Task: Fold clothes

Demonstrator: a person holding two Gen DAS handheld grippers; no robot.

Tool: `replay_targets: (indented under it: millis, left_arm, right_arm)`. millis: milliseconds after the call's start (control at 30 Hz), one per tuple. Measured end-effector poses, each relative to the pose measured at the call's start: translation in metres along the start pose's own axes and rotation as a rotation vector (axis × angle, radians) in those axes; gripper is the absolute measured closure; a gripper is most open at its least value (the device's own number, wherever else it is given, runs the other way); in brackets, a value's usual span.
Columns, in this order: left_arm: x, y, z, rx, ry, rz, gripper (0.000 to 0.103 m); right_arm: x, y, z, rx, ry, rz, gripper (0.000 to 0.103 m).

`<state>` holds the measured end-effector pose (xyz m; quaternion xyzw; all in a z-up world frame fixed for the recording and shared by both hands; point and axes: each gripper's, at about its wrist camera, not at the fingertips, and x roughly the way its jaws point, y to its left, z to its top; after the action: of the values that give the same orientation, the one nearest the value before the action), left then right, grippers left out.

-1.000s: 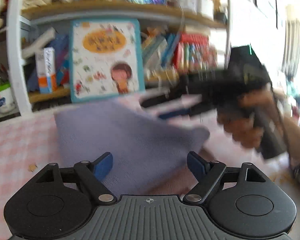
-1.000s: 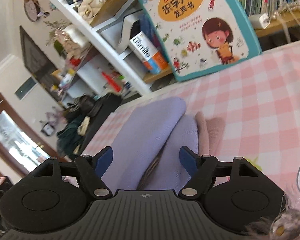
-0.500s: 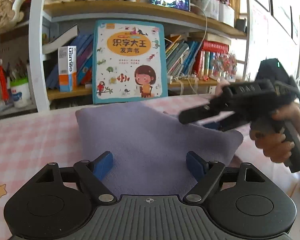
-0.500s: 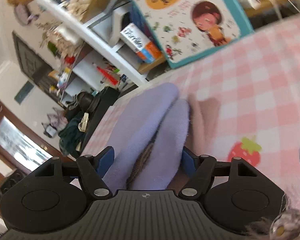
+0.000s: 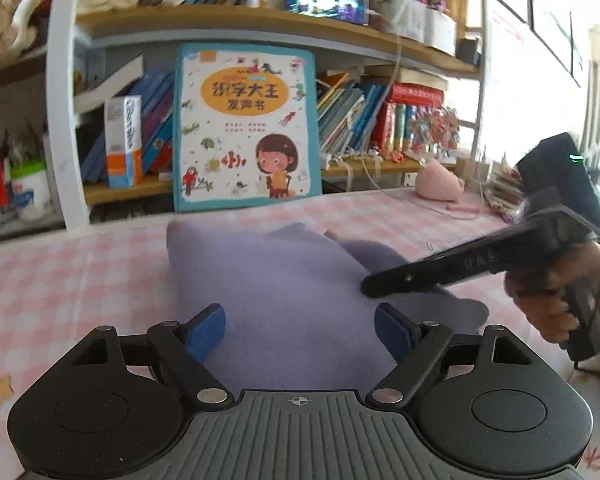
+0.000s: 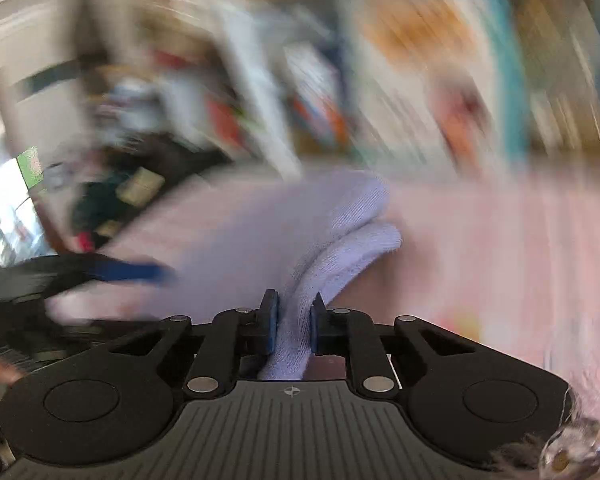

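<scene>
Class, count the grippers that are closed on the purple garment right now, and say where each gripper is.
1. The right gripper pinches a fold of the purple garment at its right edge. The left gripper hovers open over the garment's near side, gripping nothing.

Black ribbed tongs (image 5: 300,326) with blue pads (image 5: 204,330), silver screws.

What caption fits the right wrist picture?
Right gripper pinches the purple cloth over the pink table.
</scene>
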<state>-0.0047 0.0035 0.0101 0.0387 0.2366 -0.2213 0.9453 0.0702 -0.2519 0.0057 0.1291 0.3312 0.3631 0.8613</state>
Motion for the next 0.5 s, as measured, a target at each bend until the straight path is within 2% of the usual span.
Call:
replay_targets:
  millis: [67,133,267,367,400,433,500]
  left_arm:
    - [0.0,0.0,0.001,0.011,-0.001,0.01,0.019]
    - [-0.003,0.007,0.003,-0.021,-0.011,0.02,0.019]
    - [-0.009,0.017,0.006,-0.083,-0.038,-0.006,0.019]
    - [-0.004,0.016,0.004,-0.08,-0.021,-0.015,0.019]
    - [-0.001,0.016,0.004,-0.076,-0.013,-0.015,0.019]
    - [0.002,0.015,0.002,-0.075,-0.003,-0.011,0.019]
    - [0.005,0.013,0.0,-0.067,0.01,0.003,0.019]
  right_arm:
    - [-0.001,-0.006,0.001,0.036,0.006,0.011,0.086]
    - [-0.002,-0.006,0.001,0.037,0.005,0.004,0.076]
    - [-0.004,-0.004,0.0,0.042,-0.011,0.025,0.07]
    - [0.0,-0.009,0.004,0.099,0.0,0.067,0.068]
    - [-0.001,-0.006,0.003,0.077,-0.001,0.061,0.075]
    - [-0.004,0.001,0.004,0.034,-0.007,0.048,0.089]
    - [-0.01,0.014,0.004,-0.055,-0.028,0.033,0.089]
